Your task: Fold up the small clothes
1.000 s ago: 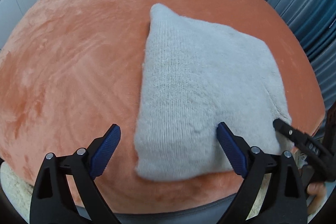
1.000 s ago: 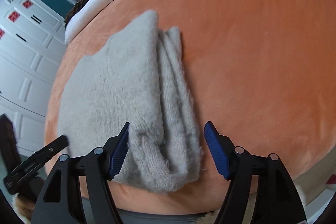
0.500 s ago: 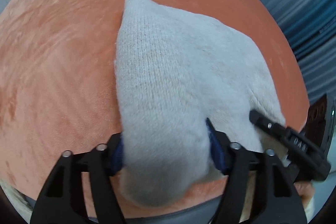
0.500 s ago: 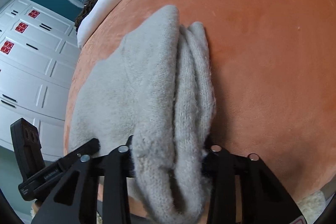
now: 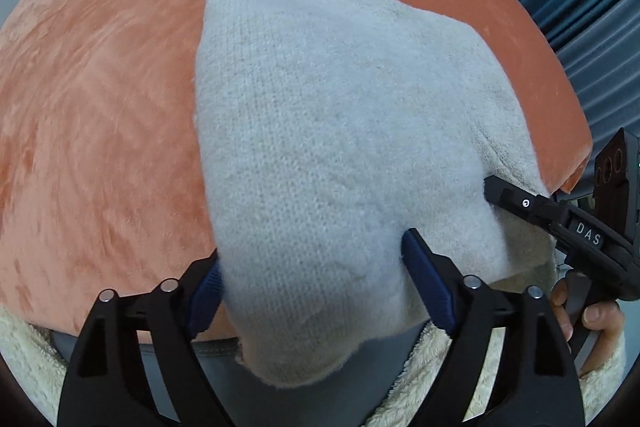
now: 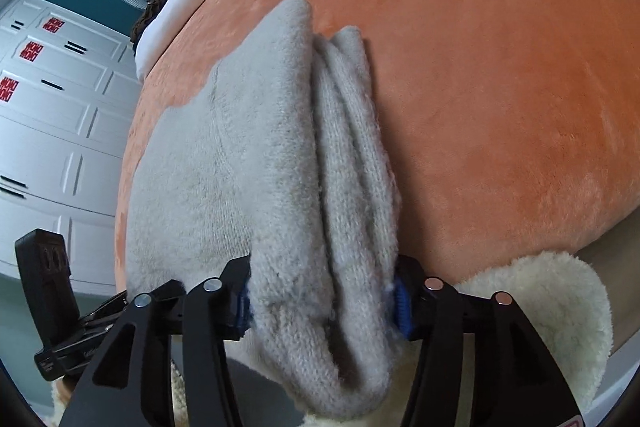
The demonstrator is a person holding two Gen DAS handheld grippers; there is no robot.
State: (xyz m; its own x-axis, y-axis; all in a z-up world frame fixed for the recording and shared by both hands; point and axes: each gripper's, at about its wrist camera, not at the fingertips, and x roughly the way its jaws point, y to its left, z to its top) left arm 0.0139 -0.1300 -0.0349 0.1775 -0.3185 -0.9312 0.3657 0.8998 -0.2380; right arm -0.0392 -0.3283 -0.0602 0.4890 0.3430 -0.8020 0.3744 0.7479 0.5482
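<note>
Gripping the sweater near edge, both grippers clamped; you're part-folded, final fold over blanket left.

Knit garment: lies on bed, near edge overhanging. Left claw at its near-left corner, right claw at its near-right, folded layers between the fingers.

The right gripper squeezes a fluffy gray sweater between its two black fingers. The sweater is folded into thick layers and lies on a soft orange blanket. The left gripper is at the sweater's left edge. White cupboards stand behind
</note>
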